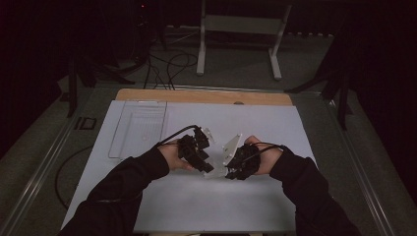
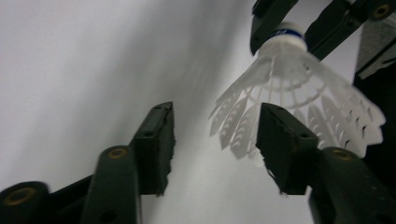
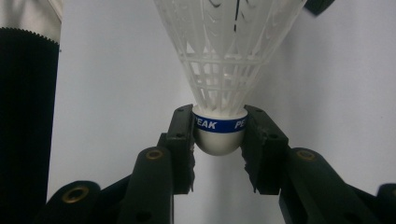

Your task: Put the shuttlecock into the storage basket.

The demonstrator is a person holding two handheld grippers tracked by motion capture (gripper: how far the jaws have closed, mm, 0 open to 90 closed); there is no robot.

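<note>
1. Two black two-jaw grippers meet over the middle of the white table sheet (image 1: 196,201), each held in a hand with a dark sleeve.
2. The right gripper (image 3: 219,135) pinches the rounded white cork base of a white plastic shuttlecock with a blue band (image 3: 219,93); its pads press on both sides of the cork, and the skirt points away from the jaws.
3. The left gripper (image 2: 215,140) stands with its jaws apart and nothing pressed between them; the shuttlecock's skirt edge lies just beside one pad, partly behind it.
4. A clear wire tray (image 1: 140,128) lies on the sheet, well apart from the shuttlecock, beyond the left gripper.
</note>
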